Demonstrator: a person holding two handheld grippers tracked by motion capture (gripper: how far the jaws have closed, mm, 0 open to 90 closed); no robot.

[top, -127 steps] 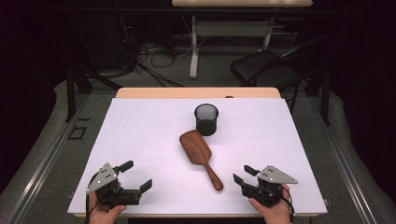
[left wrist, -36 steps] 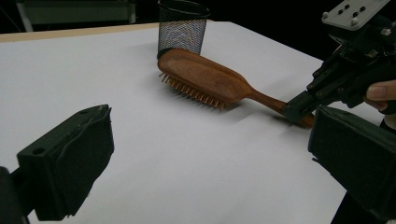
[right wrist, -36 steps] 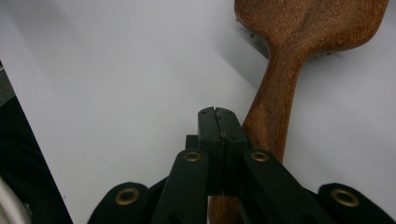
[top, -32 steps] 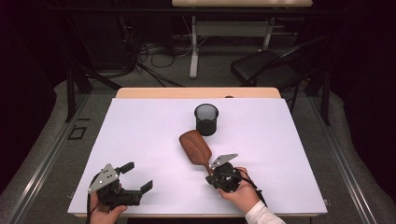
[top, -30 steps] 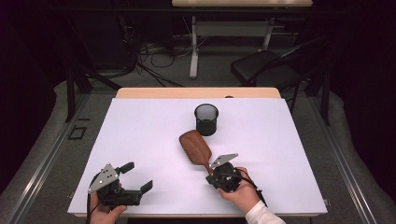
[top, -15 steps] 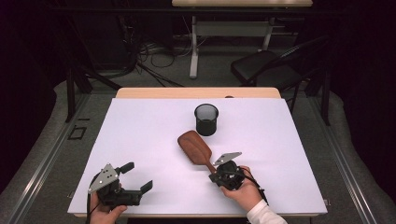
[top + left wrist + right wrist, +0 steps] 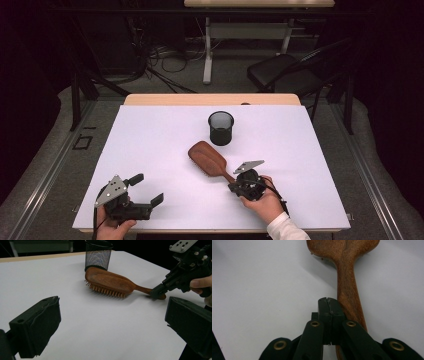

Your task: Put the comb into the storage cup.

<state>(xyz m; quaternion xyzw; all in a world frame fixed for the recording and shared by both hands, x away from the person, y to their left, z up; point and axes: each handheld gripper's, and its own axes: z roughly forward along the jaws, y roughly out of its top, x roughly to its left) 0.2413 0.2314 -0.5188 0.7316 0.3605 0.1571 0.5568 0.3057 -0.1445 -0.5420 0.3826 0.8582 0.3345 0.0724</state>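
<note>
A brown wooden hairbrush (image 7: 207, 157) lies bristles down on the white table (image 7: 150, 130), its handle pointing toward the near right. My right gripper (image 7: 233, 186) is shut with nothing between its jaws. In the right gripper view the closed tips (image 7: 329, 302) rest against the left side of the hairbrush handle (image 7: 348, 292). The left gripper view shows that right gripper (image 7: 157, 291) touching the end of the handle of the hairbrush (image 7: 110, 282). My left gripper (image 7: 147, 189) sits at the near left, open and empty, far from the brush, its jaws wide apart in its own view (image 7: 112, 332).
A black mesh cup (image 7: 220, 128) stands upright just beyond the brush head, also seen behind it as the mesh cup (image 7: 98, 255). White tabletop spreads between the two grippers. A dark chair (image 7: 285, 75) and cables lie on the floor beyond the table's far edge.
The right gripper has shifted slightly to the right along the table, and the brush handle has swung a little with it. The left gripper has stayed put.
</note>
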